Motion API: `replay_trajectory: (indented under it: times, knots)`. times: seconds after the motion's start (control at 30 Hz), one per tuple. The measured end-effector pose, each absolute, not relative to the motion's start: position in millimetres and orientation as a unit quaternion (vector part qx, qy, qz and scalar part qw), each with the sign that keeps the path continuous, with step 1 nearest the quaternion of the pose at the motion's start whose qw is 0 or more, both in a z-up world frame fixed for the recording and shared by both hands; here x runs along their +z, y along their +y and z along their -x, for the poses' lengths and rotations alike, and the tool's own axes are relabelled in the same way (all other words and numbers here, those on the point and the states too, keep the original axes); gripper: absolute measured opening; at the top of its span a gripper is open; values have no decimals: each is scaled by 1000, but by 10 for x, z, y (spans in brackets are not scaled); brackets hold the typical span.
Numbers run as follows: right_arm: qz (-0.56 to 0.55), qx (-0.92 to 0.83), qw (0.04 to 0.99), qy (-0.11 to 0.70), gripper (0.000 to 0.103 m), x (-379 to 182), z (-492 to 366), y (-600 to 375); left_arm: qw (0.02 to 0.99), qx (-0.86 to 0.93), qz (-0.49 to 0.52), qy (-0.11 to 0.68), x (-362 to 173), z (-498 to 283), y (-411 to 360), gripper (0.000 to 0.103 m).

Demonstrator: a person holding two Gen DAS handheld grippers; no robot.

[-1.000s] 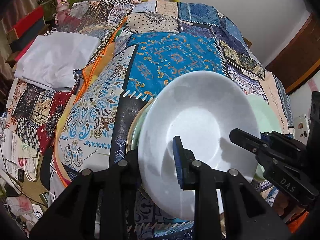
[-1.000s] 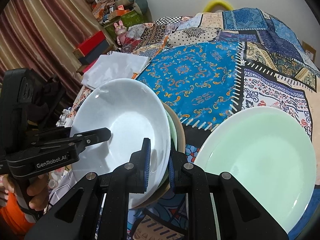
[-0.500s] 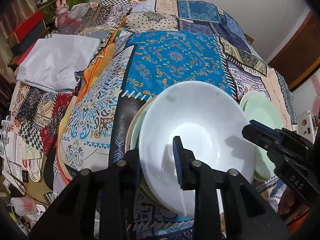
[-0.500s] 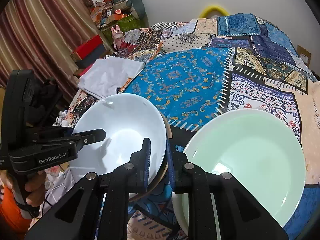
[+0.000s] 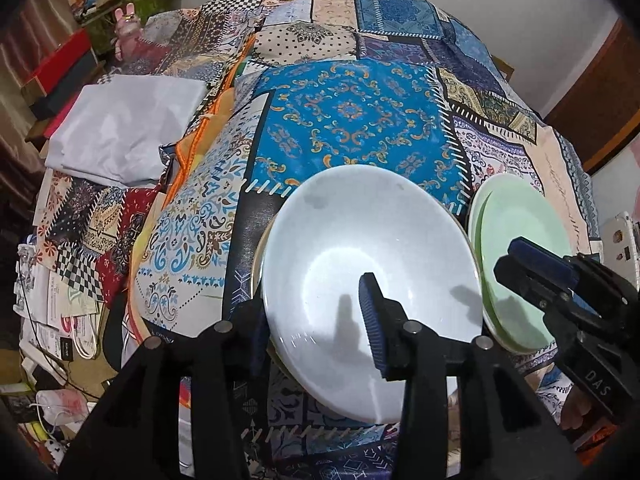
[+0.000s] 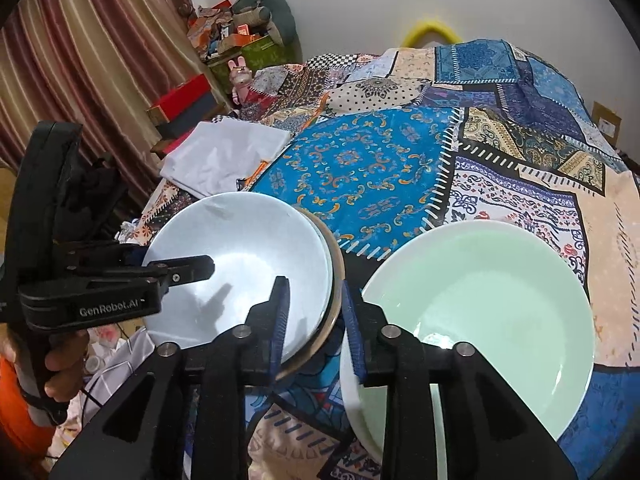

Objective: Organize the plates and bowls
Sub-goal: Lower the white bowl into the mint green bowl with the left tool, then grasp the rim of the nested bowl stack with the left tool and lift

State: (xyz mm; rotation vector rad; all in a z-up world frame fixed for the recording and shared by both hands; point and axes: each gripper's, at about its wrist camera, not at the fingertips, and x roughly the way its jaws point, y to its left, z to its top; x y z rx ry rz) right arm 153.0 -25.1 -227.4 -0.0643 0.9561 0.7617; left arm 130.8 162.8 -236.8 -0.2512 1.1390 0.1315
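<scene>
A white bowl (image 5: 368,264) sits on top of my stack of dishes, nested level in a tan-rimmed plate (image 6: 338,276) on the patchwork cloth. Just beside it to the right lie two pale green plates (image 6: 480,304), stacked together, empty and glossy.

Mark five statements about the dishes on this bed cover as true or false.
1. The white plate sits on top of a stack of other dishes. True.
2. In the right wrist view, the green plate lies to the left of the white plate. False: it lies to its right.
3. The green plate rests straight on the cover with nothing beneath it. False: the rim of another plate shows under it.
4. A folded white cloth lies on the patchwork cover, apart from the plates. True.
5. The white plate holds food. False: it is empty.
</scene>
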Motion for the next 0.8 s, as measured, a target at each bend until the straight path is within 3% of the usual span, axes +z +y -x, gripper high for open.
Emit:
replay_trajectory:
  times: [0.23, 0.8]
  knots:
    - [20, 354, 821, 447, 37, -2258, -1541, -330, 857, 79, 103, 499, -2174, -1166, 1702, 59]
    - [37, 357, 803, 476, 38, -2494, -1584, -143, 826, 63, 137, 543, -2647, -1064, 1896, 59]
